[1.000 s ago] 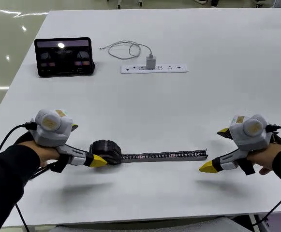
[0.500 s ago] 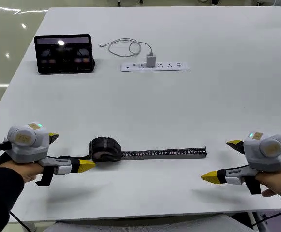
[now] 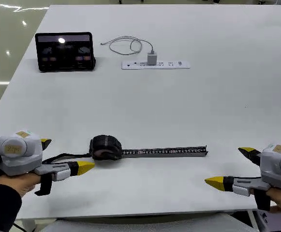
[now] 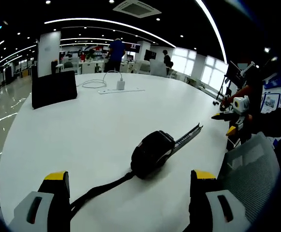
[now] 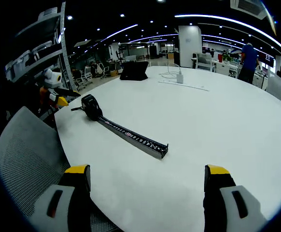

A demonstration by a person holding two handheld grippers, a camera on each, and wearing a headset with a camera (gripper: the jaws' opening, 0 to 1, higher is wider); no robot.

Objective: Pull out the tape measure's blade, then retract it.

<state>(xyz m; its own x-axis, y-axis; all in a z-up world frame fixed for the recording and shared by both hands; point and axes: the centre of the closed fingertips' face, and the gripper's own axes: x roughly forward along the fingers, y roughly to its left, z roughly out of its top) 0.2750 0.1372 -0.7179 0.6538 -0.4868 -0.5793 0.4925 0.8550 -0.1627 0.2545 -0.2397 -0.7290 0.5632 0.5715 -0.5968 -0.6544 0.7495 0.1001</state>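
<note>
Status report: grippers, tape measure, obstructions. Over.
Left hand-held gripper open, empty. Right hand-held gripper open, empty. Tape measure on table, blade extended. Strap trails toward left jaws.

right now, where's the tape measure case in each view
Head view: tape measure case low, left of centre.
Left gripper view: case at centre, ahead of the jaws.
Right gripper view: case upper left, at the blade's far end.
Shared landmark: the dark tablet beyond it.

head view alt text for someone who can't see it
A black tape measure lies on a white table, its blade pulled out to the right. The left gripper and right gripper flank it, jaws open, holding nothing. A tablet and power strip sit farther back.
</note>
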